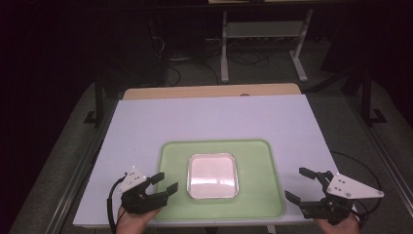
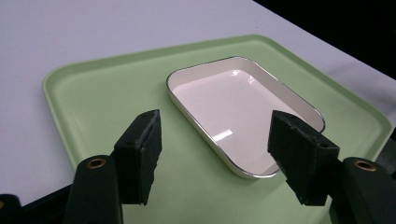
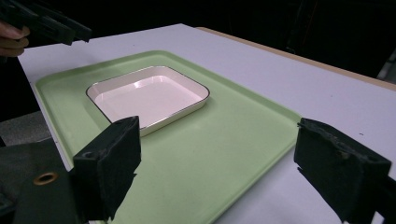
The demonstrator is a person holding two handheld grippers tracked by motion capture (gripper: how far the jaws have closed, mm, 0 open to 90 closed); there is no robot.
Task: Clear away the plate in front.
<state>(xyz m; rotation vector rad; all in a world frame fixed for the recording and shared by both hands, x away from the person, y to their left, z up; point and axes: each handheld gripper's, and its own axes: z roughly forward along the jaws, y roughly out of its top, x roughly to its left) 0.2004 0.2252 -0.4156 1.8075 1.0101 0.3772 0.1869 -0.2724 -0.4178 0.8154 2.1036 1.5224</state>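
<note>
- My left gripper (image 1: 159, 187) hovers at the near left corner of the green tray (image 1: 268, 195), jaws wide, holding nothing.
- My right gripper (image 1: 300, 185) hovers just beside the tray's near right corner, jaws wide and empty too.
- The white dish (image 1: 213, 175) lies flat in the middle of the tray on the table (image 1: 146, 126).
- I judge the dish is the target: I should come low and pinch one rim squarely.
- The dish is almost square, open side up; I cannot tell a long axis.

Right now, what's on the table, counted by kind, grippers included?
Green tray: 1
White dish on the tray: 1
Grippers: 2, the left gripper and the right gripper, both open and empty
Total: 4
</note>
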